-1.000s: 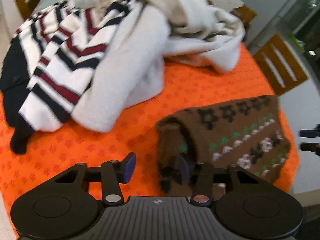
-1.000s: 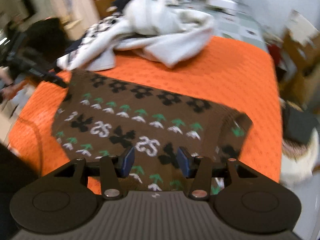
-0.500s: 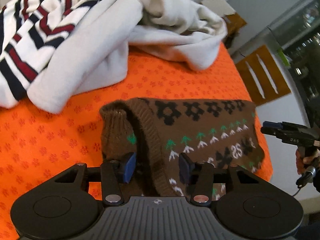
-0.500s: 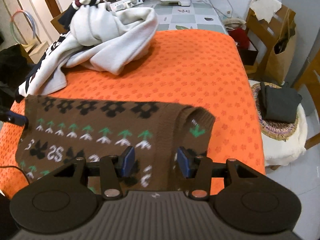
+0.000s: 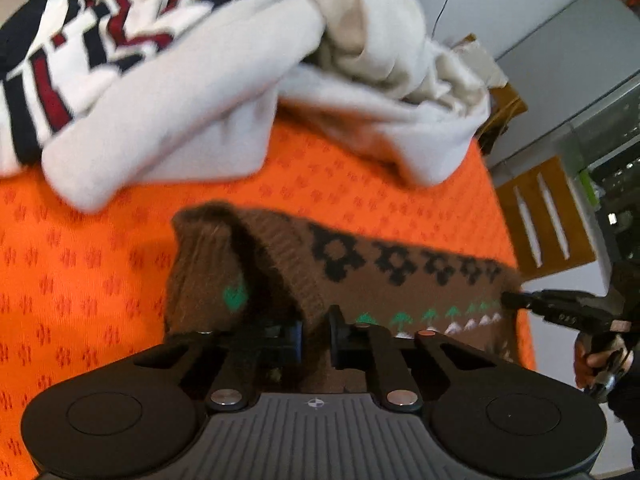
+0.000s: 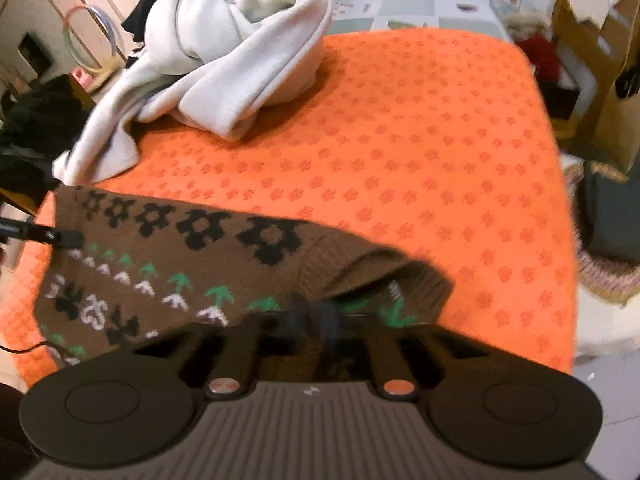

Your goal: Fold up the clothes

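A brown patterned knit sweater (image 5: 400, 272) lies folded on the orange tablecloth (image 5: 80, 264). My left gripper (image 5: 315, 334) is shut on its near left edge, by the ribbed hem. My right gripper (image 6: 314, 316) is shut on the sweater (image 6: 180, 264) at its near right corner, where the ribbed edge curls over. The right gripper also shows at the far right of the left wrist view (image 5: 516, 300), and the left gripper's tip at the left edge of the right wrist view (image 6: 68, 238).
A pile of white fleece (image 5: 240, 92) and a red, navy and white striped garment (image 5: 60, 60) lies behind the sweater; it also shows in the right wrist view (image 6: 224, 64). Wooden chairs (image 5: 540, 220) stand beyond the table. A stool with dark cloth (image 6: 612, 220) stands right.
Both grippers moved in onto the sweater's near edge and closed on it; half a second ago both were open.
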